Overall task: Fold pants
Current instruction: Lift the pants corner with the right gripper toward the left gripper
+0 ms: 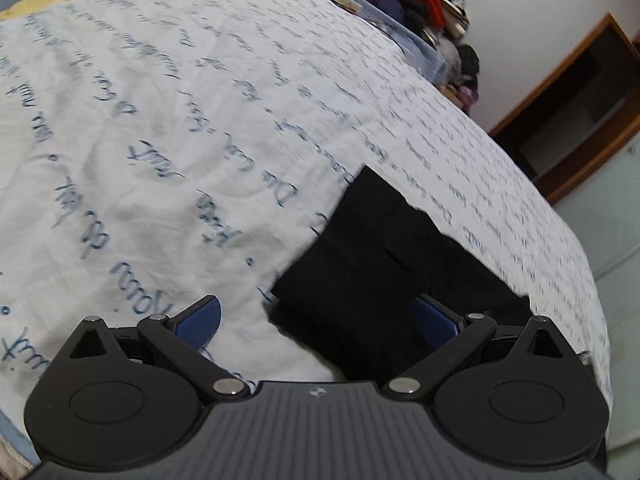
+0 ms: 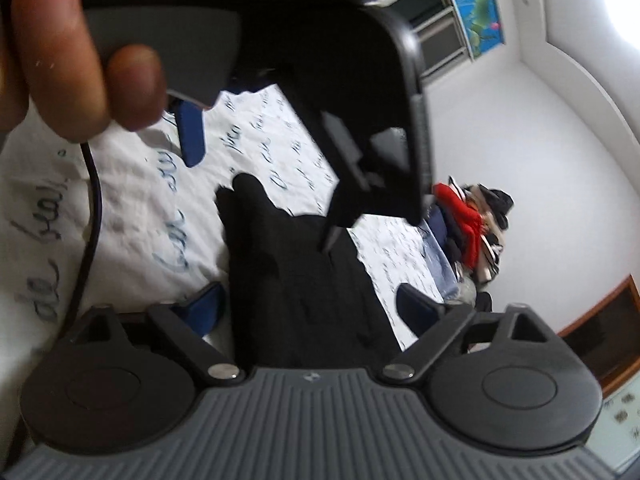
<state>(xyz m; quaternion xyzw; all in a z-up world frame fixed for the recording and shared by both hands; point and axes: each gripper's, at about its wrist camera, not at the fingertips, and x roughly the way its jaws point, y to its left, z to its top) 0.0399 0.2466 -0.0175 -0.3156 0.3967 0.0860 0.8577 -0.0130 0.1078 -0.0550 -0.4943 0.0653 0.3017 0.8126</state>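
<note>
The black pants (image 1: 384, 264) lie on the bed sheet (image 1: 160, 120), part hidden by the wide-apart left gripper (image 1: 316, 316). Only the right view shows a hand (image 2: 72, 52); the right gripper (image 2: 316, 300) gapes around the pants, not pinching.

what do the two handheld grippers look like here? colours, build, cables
Both the left gripper and the right gripper have black linkage arms with silver pivot pins, round black side housings, a ribbed grey body and blue textured pads. A thin black cable hangs beside the left one.
</note>
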